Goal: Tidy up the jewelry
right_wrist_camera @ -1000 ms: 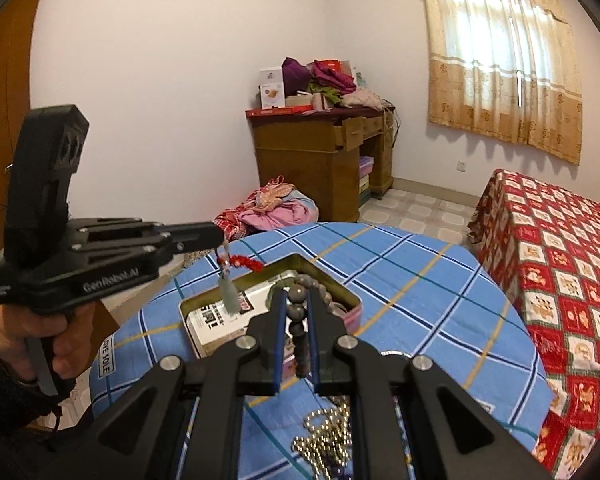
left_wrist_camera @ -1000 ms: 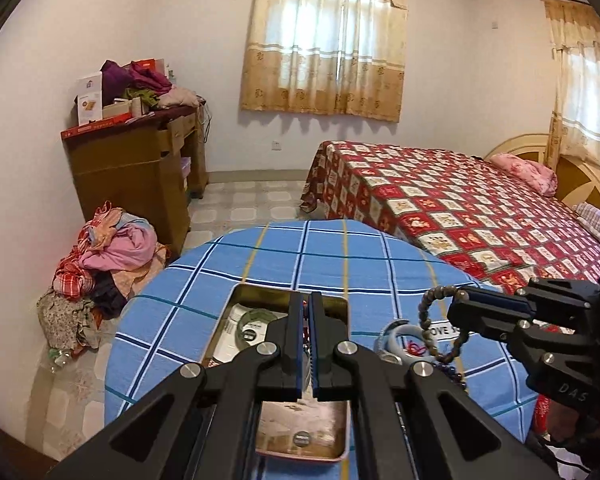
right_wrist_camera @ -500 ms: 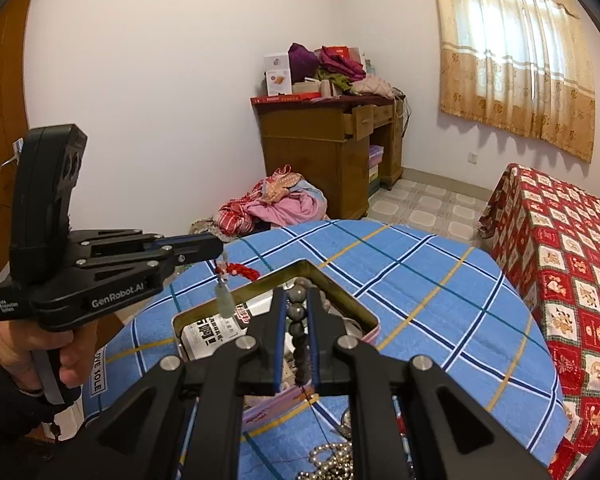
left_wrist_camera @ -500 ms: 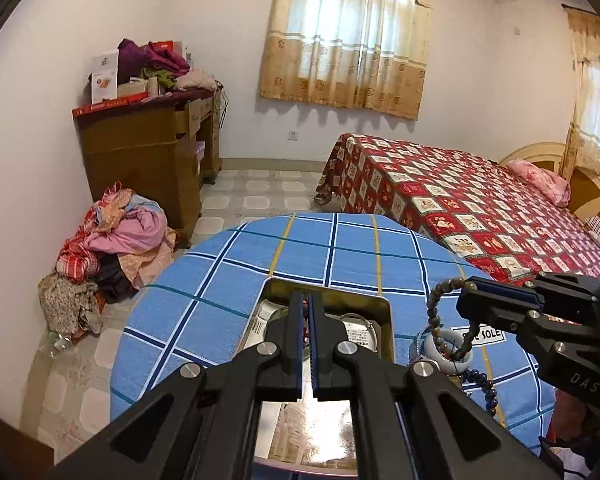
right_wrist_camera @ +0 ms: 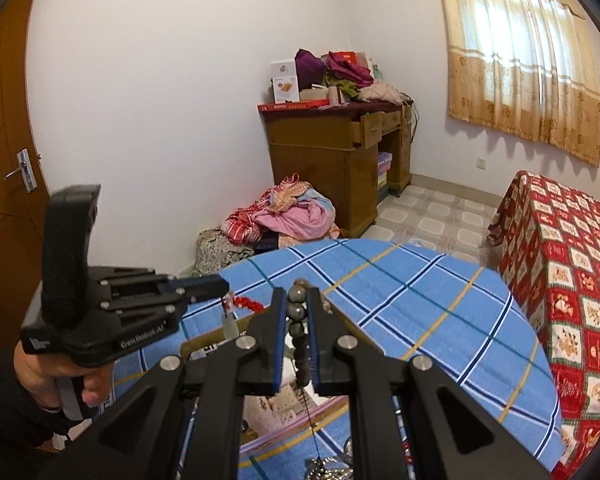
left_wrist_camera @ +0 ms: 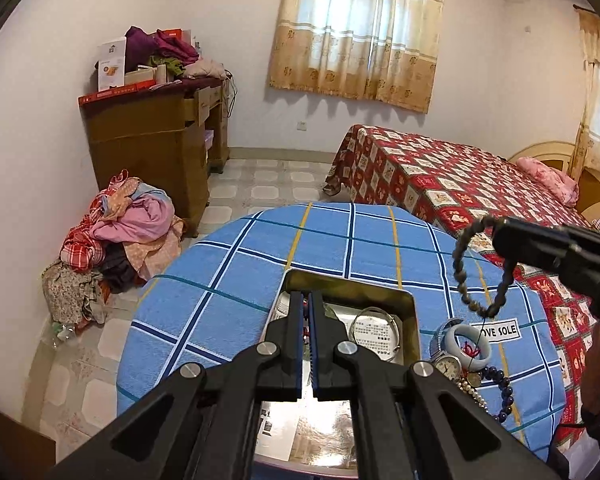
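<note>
Right gripper (right_wrist_camera: 296,312) is clamped on a dark bead bracelet (left_wrist_camera: 466,268); the loop hangs in the air above the table (left_wrist_camera: 240,280), just right of the tin (left_wrist_camera: 410,312). Left gripper (left_wrist_camera: 307,312) is pinched on a red cord (right_wrist_camera: 246,303) with a pale pendant (right_wrist_camera: 230,326), held over the tin's near-left end.

Progress, my read: partway. Tin already holds a bangle (left_wrist_camera: 376,330) and some printed cards. Both held pieces are not yet set down. Still loose on the cloth right of the tin: pale bangle (left_wrist_camera: 470,350), watch (left_wrist_camera: 448,366), blue beads (left_wrist_camera: 500,396), pearl-like strand (left_wrist_camera: 474,390). So two drops plus at least four more pickups.

View differences:
- Left wrist shows tin contents, the loose pile and the bracelet's full loop. Its own cord is only a red sliver between the fingers; pendant not visible.
- Right wrist shows cord and pendant dangling from the left gripper, and the hand (right_wrist_camera: 64,376) on its handle. Tin interior is mostly blocked by the fingers; a silver bead chain (right_wrist_camera: 324,466) shows at bottom edge.

Beyond the table: bed (left_wrist_camera: 460,184), desk (left_wrist_camera: 152,136), clothes pile (left_wrist_camera: 124,232).
</note>
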{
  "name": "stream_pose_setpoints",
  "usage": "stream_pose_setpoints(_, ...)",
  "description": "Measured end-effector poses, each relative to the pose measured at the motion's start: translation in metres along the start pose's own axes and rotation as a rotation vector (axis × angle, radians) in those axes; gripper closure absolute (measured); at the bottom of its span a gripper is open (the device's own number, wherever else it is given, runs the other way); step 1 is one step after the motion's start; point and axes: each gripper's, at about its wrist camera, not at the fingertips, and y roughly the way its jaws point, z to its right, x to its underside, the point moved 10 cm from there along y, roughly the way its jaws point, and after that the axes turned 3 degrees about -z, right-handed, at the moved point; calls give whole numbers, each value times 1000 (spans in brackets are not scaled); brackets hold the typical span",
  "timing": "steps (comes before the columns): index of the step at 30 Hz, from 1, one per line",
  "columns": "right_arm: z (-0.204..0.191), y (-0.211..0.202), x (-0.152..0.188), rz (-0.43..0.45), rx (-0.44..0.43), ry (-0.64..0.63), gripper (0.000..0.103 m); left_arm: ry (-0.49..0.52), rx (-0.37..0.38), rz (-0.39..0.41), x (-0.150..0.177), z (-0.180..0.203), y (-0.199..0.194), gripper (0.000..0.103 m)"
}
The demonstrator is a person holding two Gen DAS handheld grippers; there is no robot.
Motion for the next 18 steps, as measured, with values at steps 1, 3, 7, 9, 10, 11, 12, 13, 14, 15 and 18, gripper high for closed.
stream_pose_setpoints(1,0,0,-1,0,-6,4,91,-1,1,-1,0,0,0,102)
stream_pose_setpoints(3,-1,0,1,-4,-37,19,91,-1,3,-3,1,0,0,102)
stream_pose_setpoints(7,8,-1,6,-9,-72,62,91,5,2,-5,1,0,2,102)
stream_pose_setpoints(9,10,0,5,-11,-83,78,91,2,3,-4,1,0,1,102)
stream_pose_setpoints(10,11,-1,4,-10,-82,79,91,2,3,-2,0,0,1,102)
stream_pose_setpoints(11,11,-2,2,-7,-84,79,91,2,4,-1,0,0,1,102)
stream_pose_setpoints(12,10,-4,1,-4,-87,81,91,2,5,1,-1,0,1,102)
stream_pose_setpoints(13,9,-6,-1,1,-89,80,91,3,5,3,-1,0,0,102)
stream_pose_setpoints(14,8,-9,-4,9,-88,77,91,4,5,5,-1,1,0,102)
stream_pose_setpoints(15,6,-15,-8,23,-88,72,91,5,6,7,-1,0,-1,102)
stream_pose_setpoints(18,1,-28,-15,55,-92,60,91,6,9,9,-2,1,-3,102)
